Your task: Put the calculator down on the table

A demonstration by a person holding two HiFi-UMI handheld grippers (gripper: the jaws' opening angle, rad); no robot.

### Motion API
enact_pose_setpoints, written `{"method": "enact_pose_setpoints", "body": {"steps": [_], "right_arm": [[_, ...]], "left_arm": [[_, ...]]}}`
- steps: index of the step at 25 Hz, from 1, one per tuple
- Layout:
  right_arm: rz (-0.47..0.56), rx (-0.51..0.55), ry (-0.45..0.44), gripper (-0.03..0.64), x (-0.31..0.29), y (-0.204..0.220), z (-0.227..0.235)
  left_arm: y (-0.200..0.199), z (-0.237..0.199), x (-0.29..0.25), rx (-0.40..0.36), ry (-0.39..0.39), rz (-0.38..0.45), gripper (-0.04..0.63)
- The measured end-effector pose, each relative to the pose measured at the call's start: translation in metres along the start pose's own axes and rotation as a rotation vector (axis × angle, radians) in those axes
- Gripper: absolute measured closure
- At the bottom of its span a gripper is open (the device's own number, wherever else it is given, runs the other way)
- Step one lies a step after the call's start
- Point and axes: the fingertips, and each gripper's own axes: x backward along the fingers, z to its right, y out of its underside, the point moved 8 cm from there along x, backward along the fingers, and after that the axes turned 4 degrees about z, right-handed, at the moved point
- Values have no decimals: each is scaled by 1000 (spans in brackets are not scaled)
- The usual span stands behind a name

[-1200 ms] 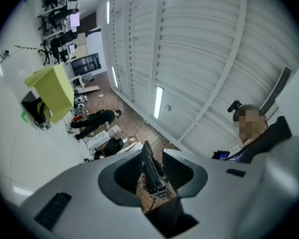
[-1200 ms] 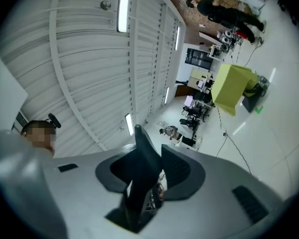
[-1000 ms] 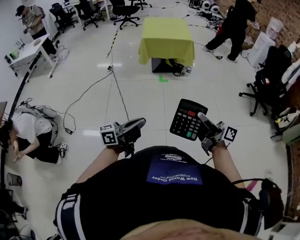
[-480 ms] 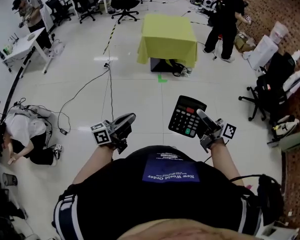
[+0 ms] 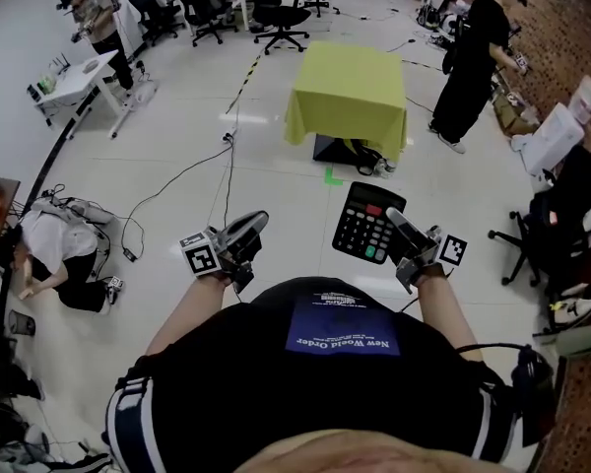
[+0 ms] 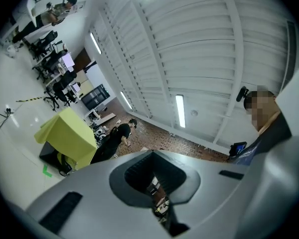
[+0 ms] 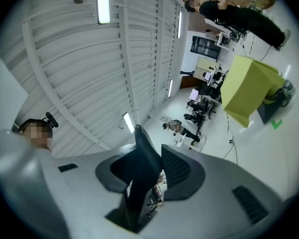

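A black calculator (image 5: 366,223) with a red key and a green key hangs over the floor, tilted, and my right gripper (image 5: 398,229) is shut on its right edge. In the right gripper view the calculator (image 7: 142,163) stands edge-on between the pads. My left gripper (image 5: 252,227) is shut and holds nothing; in the left gripper view its pads (image 6: 145,175) meet. Both grippers are just in front of my chest. The table (image 5: 350,92), draped in a yellow-green cloth, stands ahead across open floor and also shows as table (image 6: 67,133) and table (image 7: 246,88).
A person in black (image 5: 473,57) stands at the table's right. Another person (image 5: 54,254) crouches on the floor at left. Cables (image 5: 177,180) trail over the white floor. Office chairs (image 5: 276,8) and a white desk (image 5: 79,77) stand at the back; a black chair (image 5: 561,215) at right.
Both grippers have travelled forward with me and the table looks nearer and more central. The calculator stays in the right gripper. The person in black has straightened up beside the table.
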Motion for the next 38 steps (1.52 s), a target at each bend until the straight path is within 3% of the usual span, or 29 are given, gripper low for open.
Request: {"method": "enact_pose_setpoints", "body": {"steps": [3, 7, 14, 26, 32, 38], "right_arm": [[-8, -8, -6, 499, 5, -31, 18], [3, -19, -7, 499, 3, -40, 34], [37, -37, 16, 499, -24, -59, 76], [143, 20, 68, 499, -171, -81, 115], [155, 42, 99, 499, -218, -94, 140], [140, 15, 103, 499, -237, -128, 171]], "left_arm": [[7, -5, -39, 8, 9, 1, 589], [11, -14, -56, 21, 21, -33, 589], [-9, -68, -81, 53, 39, -58, 589], [-140, -203, -88, 68, 163, -108, 589], [-175, -258, -89, 97, 172, -104, 589], [-181, -288, -112, 115, 147, -108, 589]]}}
